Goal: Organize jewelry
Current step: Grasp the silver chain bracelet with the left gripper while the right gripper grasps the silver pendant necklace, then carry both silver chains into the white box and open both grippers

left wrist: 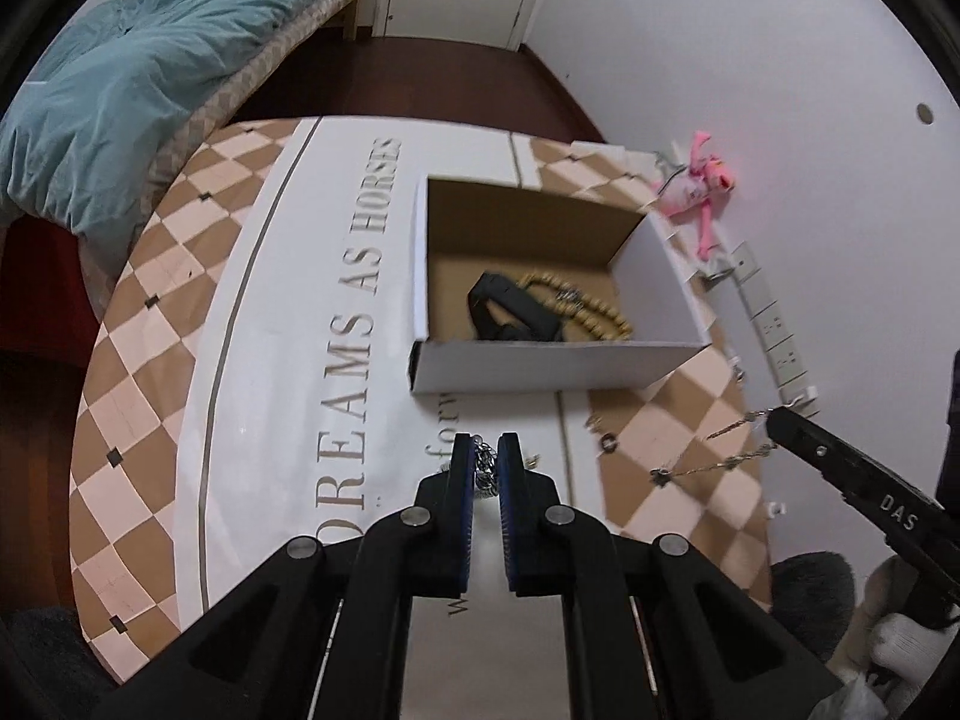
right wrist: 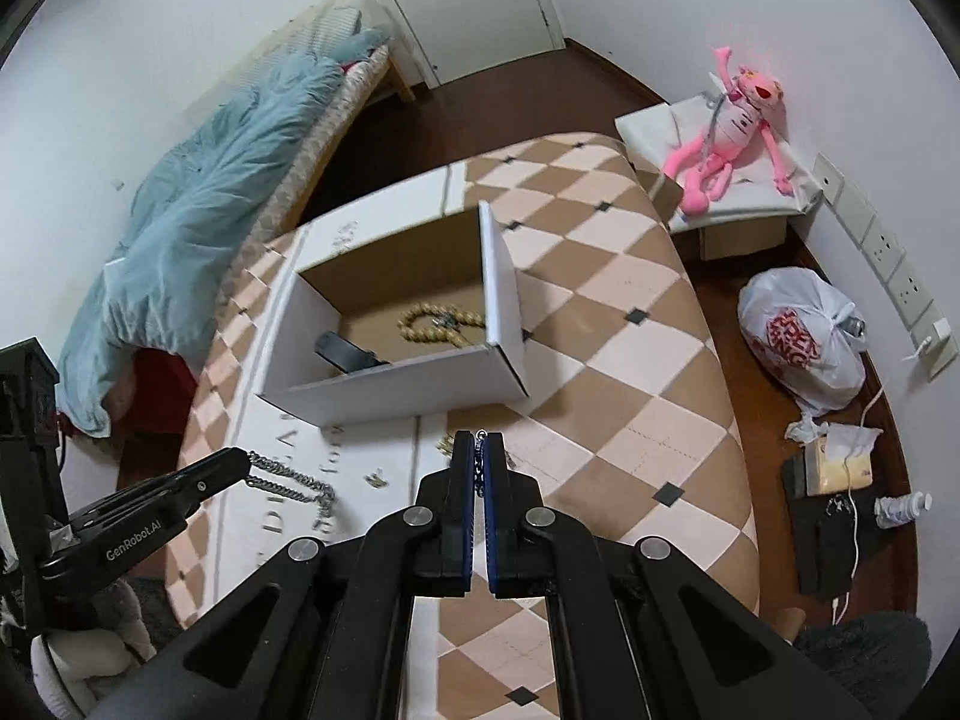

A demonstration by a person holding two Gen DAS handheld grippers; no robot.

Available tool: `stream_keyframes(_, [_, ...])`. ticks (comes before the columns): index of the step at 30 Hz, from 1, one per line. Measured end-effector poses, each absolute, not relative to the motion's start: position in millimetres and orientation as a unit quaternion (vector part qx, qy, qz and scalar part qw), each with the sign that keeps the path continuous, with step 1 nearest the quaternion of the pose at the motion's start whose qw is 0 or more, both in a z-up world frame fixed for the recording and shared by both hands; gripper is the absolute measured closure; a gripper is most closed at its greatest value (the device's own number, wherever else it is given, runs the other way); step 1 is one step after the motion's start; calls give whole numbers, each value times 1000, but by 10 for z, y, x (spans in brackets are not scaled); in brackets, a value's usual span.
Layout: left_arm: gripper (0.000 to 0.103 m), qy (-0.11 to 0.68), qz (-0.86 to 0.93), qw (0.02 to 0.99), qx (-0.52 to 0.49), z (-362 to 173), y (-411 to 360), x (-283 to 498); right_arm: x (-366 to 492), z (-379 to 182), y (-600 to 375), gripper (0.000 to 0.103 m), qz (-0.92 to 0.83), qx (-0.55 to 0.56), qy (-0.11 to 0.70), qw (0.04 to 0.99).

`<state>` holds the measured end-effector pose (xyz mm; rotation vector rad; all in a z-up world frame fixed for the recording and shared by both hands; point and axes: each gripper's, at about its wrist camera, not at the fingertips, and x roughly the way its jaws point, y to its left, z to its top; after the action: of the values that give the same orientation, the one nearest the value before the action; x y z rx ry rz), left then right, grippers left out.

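Observation:
An open white cardboard box [left wrist: 558, 363] [right wrist: 390, 387] stands on the checkered table. It holds a tan bead necklace [left wrist: 600, 315] [right wrist: 441, 324] and a black band [left wrist: 510, 312] [right wrist: 348, 354]. My left gripper [left wrist: 485, 450] is shut on a chunky silver chain [left wrist: 483, 471], which hangs from its tip in the right wrist view [right wrist: 288, 480]. My right gripper [right wrist: 479, 444] is shut on a thin silver necklace [right wrist: 480, 462], which trails from its tip in the left wrist view [left wrist: 714, 465]. Both grippers are just in front of the box.
Small loose jewelry pieces [left wrist: 609, 443] [right wrist: 377, 478] lie on the table [right wrist: 630, 372] near the grippers. A pink plush toy [right wrist: 726, 132] lies on a low stand beyond the table. A bed with a blue duvet [right wrist: 198, 210] is to the left. A plastic bag [right wrist: 798, 342] sits on the floor.

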<state>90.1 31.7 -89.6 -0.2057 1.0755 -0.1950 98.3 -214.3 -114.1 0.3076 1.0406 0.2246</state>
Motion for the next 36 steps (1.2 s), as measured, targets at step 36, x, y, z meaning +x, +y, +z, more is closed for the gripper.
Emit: stream_keyframes(36, [96,537,-79,836,-78,-604,262,2557,2973,-1119,-1547,100,125,53,575,807])
